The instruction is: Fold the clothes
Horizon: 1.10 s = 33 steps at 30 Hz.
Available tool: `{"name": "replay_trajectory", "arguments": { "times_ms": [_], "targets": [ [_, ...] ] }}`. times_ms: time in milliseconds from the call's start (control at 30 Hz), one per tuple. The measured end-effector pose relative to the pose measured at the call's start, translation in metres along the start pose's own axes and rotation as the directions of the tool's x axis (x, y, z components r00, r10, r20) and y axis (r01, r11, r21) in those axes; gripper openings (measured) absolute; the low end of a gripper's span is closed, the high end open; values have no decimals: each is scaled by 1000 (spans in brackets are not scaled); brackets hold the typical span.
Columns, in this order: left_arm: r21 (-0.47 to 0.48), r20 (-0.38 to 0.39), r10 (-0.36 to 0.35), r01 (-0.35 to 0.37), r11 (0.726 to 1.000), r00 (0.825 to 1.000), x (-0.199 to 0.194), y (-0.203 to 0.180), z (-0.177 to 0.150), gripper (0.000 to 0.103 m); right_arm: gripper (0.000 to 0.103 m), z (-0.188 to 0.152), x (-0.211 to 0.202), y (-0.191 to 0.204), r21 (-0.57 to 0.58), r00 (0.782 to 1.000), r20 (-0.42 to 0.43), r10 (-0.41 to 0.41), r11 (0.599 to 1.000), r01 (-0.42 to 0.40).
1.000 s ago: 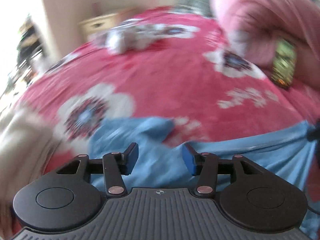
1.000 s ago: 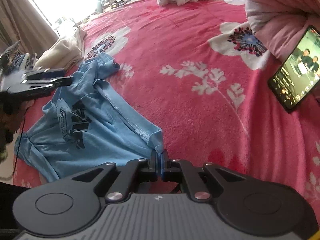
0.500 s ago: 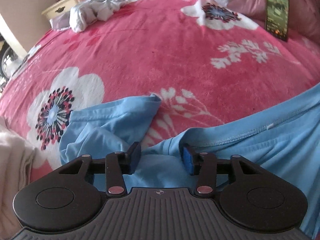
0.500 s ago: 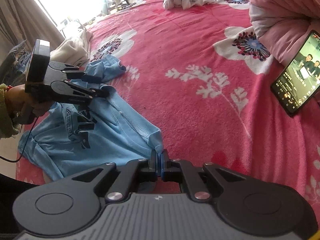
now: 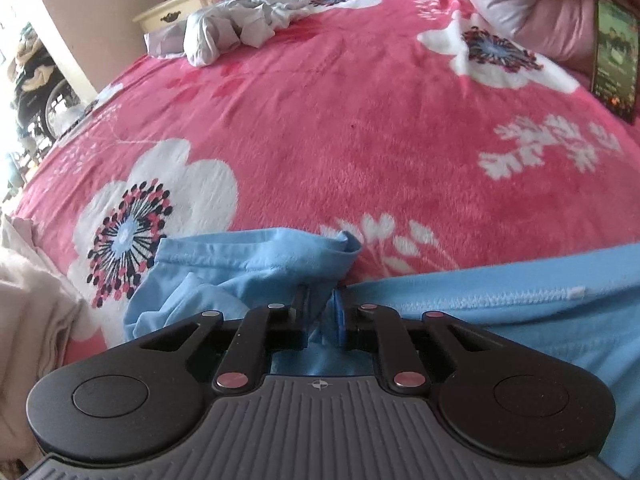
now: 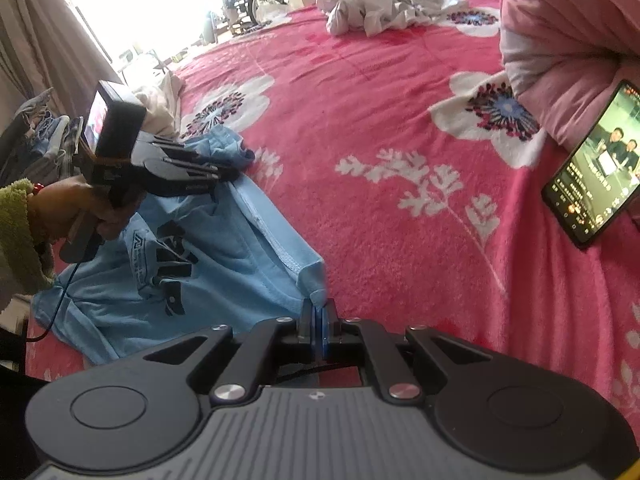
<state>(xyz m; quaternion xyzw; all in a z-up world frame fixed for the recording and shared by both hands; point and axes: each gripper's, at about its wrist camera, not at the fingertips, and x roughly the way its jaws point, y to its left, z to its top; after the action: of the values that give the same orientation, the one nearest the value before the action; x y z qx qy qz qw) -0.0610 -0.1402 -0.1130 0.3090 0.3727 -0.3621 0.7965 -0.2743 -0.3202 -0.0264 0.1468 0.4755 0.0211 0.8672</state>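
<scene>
A light blue T-shirt (image 5: 248, 268) with a dark print lies crumpled on the near part of the bed. My left gripper (image 5: 322, 300) points down at it, its jaws closing with a fold of blue cloth near the sleeve pinched between them. In the right wrist view the same T-shirt (image 6: 224, 272) spreads to the left, with the left gripper (image 6: 226, 174) in a person's hand at its far sleeve. My right gripper (image 6: 319, 312) is shut on the shirt's near corner by the stitched hem.
The bed has a red blanket (image 5: 320, 140) with white flowers. A lit phone (image 6: 596, 164) leans on a pink quilt (image 6: 560, 32) at the right. A crumpled grey garment (image 6: 384, 8) lies far back, and a cream garment (image 5: 28, 292) at the left edge.
My left gripper came down onto the blue T-shirt and its jaws closed from wide apart onto a fold of cloth. The right gripper kept still, holding its corner.
</scene>
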Motion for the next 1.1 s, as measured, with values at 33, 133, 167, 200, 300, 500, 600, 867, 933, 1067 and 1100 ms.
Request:
{"name": "replay_trajectory", "arguments": {
  "times_ms": [33,133,167,200,300,500,600,867,933,1067,1100],
  "targets": [
    [-8,6,6,-6,1000,1000,-2,0,-1,8,3,0,-1,2,-2,1000,7,-5,1000,5],
    [-59,77,48,-43,997,996,-18,5,-3,3,3,1,-5,6,3,999,31,-14,1000,14],
    [-77,119,69,-60,995,990,-28,8,-4,2,3,2,-7,7,10,999,40,-16,1000,15],
    [-103,152,87,-72,992,984,-40,13,-5,1,3,2,-10,9,9,998,59,-15,1000,14],
    [-179,238,152,-110,978,959,-77,28,-6,1,3,3,-20,17,-2,992,124,-10,1000,10],
    [-335,392,316,-186,924,864,-163,50,-10,1,3,14,-46,54,-139,952,302,-44,986,90],
    [-423,474,386,-180,888,792,-205,57,-13,1,3,26,-67,75,-210,905,423,-50,966,152],
    [-591,601,552,-143,794,578,-306,79,-11,0,3,67,-126,109,-278,772,633,57,947,158],
    [-593,594,549,-140,793,587,-311,83,-8,0,3,73,-134,116,-297,750,657,75,940,166],
    [-557,548,476,-124,821,688,-292,78,-9,2,3,72,-139,119,-302,745,663,80,938,168],
    [-539,529,449,-124,833,720,-282,75,-9,4,3,69,-138,118,-298,750,657,73,939,169]
  ]
}}
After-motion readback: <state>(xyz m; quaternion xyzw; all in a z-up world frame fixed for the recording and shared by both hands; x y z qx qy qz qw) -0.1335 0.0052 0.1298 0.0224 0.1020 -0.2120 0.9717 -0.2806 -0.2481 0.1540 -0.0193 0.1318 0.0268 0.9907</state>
